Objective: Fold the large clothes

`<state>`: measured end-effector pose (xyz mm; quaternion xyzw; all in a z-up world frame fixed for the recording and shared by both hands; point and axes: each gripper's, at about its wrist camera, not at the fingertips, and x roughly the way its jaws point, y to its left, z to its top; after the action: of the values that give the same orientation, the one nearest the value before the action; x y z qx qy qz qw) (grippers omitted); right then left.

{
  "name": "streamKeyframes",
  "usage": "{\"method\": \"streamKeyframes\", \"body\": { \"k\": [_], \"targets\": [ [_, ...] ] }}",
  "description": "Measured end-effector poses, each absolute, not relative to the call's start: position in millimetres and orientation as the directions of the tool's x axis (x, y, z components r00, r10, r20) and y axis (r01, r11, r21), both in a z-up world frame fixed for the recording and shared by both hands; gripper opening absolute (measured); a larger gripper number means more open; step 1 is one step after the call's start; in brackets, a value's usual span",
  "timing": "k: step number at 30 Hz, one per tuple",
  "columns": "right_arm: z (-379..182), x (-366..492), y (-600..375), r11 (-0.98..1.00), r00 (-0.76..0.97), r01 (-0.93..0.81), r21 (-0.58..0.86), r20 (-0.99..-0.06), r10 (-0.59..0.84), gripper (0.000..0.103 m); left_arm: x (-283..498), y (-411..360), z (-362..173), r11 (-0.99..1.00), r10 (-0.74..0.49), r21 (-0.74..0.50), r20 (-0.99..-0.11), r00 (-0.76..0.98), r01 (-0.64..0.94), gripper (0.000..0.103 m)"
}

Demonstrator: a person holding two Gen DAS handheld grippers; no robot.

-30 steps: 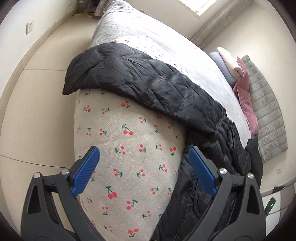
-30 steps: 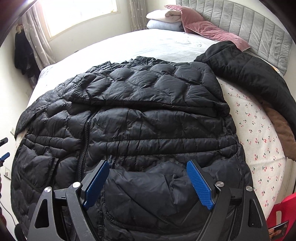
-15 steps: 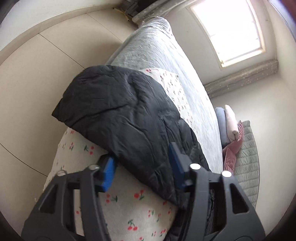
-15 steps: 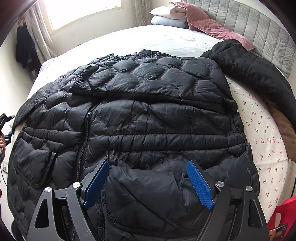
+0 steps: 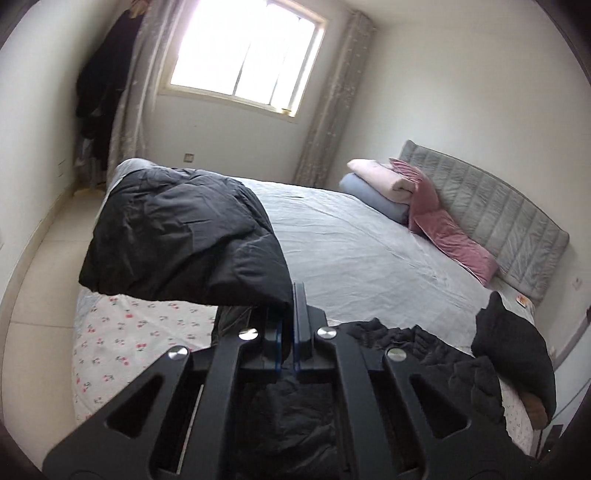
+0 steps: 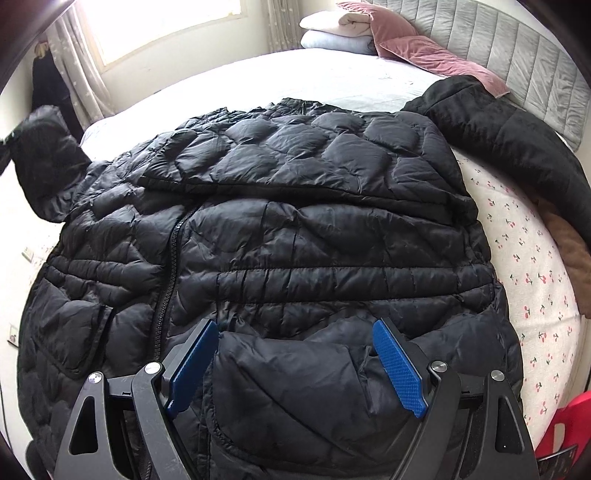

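A black quilted puffer jacket (image 6: 295, 229) lies spread front-up across the foot end of the bed (image 5: 369, 251), zipper closed, its hem toward the near edge. The left tool (image 5: 288, 332) has just been closing and now pinches the end of the jacket's sleeve (image 5: 184, 236), which is raised off the bed by the left edge; in the right wrist view the sleeve stands up at the jacket's left side. The right tool (image 6: 295, 369) hangs over the hem with its jaws spread wide, the blue pads not pressing on the fabric. A second dark garment (image 6: 517, 140) lies by the right edge, toward the grey headboard (image 6: 517, 62), where folded blankets (image 6: 340, 29) are stacked.
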<state>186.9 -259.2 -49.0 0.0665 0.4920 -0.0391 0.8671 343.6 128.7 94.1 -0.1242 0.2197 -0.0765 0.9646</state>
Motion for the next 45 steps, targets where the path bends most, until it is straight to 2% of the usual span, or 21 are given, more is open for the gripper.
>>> {"method": "streamKeyframes", "body": {
  "k": [4,5,6,7,8,9,12,20,25,28,32,35,36,38,39,40,41,42,45],
  "targets": [
    [-50.0,187.5,-259.0,0.987,0.511,0.133,0.085,-0.859,0.006,0.087,347.1,47.9,99.6,0.926,-0.368,-0.244,-0.43,0.824,0.287,0.005],
    [-50.1,187.5,-258.7,0.987,0.511,0.132,0.09,-0.859,0.01,0.087,347.1,30.9,95.3,0.893,-0.449,-0.261,-0.454,0.77,0.367,0.011],
    [-50.1,187.2,-258.7,0.987,0.512,0.132,0.095,-0.859,0.014,0.087,348.7,11.3,88.1,0.834,-0.552,-0.297,-0.492,0.674,0.466,0.021],
    [-50.0,187.0,-259.5,0.986,0.512,0.133,0.1,-0.859,0.018,0.087,348.0,-6.4,79.3,0.767,-0.634,-0.335,-0.529,0.564,0.547,0.041],
    [-49.8,186.4,-260.4,0.986,0.512,0.133,0.102,-0.859,0.02,0.087,339.4,-16.6,70.7,0.735,-0.664,-0.345,-0.543,0.515,0.584,0.048],
    [-49.6,186.1,-261.2,0.985,0.514,0.134,0.104,-0.858,0.02,0.087,329.9,-20.6,66.5,0.723,-0.673,-0.328,-0.534,0.511,0.608,0.048],
    [-49.2,185.8,-265.5,0.983,0.518,0.144,0.113,-0.855,0.023,0.087,320.7,-13.5,58.8,0.747,-0.64,-0.261,-0.532,0.555,0.612,0.053],
    [-48.0,186.6,-265.7,0.979,0.499,0.142,0.148,-0.864,0.058,0.087,354.2,60.4,-5.3,0.89,-0.442,-0.252,-0.679,0.585,0.38,0.053],
    [-29.7,209.4,-282.6,0.907,0.494,0.146,0.396,-0.823,0.28,0.087,353.9,83.5,-24.1,0.919,-0.383,-0.221,-0.7,0.603,0.326,0.053],
    [-24.7,246.9,-290.0,0.845,0.453,0.155,0.511,-0.797,0.399,0.087,360.6,92.5,-26.4,0.917,-0.39,-0.236,-0.693,0.606,0.321,0.053],
    [-23.6,309.5,-292.0,0.878,0.49,0.182,0.442,-0.815,0.309,0.087,376.1,93.4,-35.5,0.911,-0.408,-0.265,-0.691,0.596,0.316,0.051],
    [-43.4,348.5,-303.3,0.84,0.535,0.253,0.481,-0.792,0.292,0.086,387.2,92.7,-33.9,0.907,-0.418,-0.279,-0.678,0.605,0.315,0.047],
    [-52.2,358.1,-306.9,0.818,0.541,0.276,0.504,-0.785,0.301,0.082,391.7,92.2,-32.5,0.906,-0.422,-0.285,-0.674,0.607,0.313,0.047],
    [-70.1,375.6,-314.0,0.768,0.562,0.329,0.55,-0.767,0.309,0.068,402.8,89.2,-31.0,0.904,-0.426,-0.286,-0.672,0.605,0.318,0.044],
    [-75.3,379.8,-315.9,0.747,0.584,0.34,0.571,-0.751,0.308,0.046,408.8,87.3,-31.8,0.904,-0.424,-0.283,-0.676,0.602,0.319,0.042],
    [-78.7,381.4,-316.1,0.732,0.599,0.335,0.593,-0.734,0.321,0.014,414.4,85.3,-33.4,0.902,-0.428,-0.287,-0.68,0.595,0.321,0.04],
    [-81.6,383.3,-313.6,0.715,0.601,0.319,0.622,-0.716,0.355,0.009,420.2,83.3,-36.1,0.895,-0.444,-0.306,-0.682,0.582,0.325,0.04],
    [-82.9,382.4,-308.6,0.715,0.584,0.303,0.629,-0.716,0.382,0.009,425.2,82.8,-40.1,0.885,-0.464,-0.332,-0.683,0.564,0.326,0.04],
    [-72.8,368.4,-274.0,0.847,0.533,0.205,0.49,-0.782,0.324,0.008,433.3,85.0,-54.9,0.896,-0.443,-0.329,-0.698,0.562,0.297,0.04]
  ]
}}
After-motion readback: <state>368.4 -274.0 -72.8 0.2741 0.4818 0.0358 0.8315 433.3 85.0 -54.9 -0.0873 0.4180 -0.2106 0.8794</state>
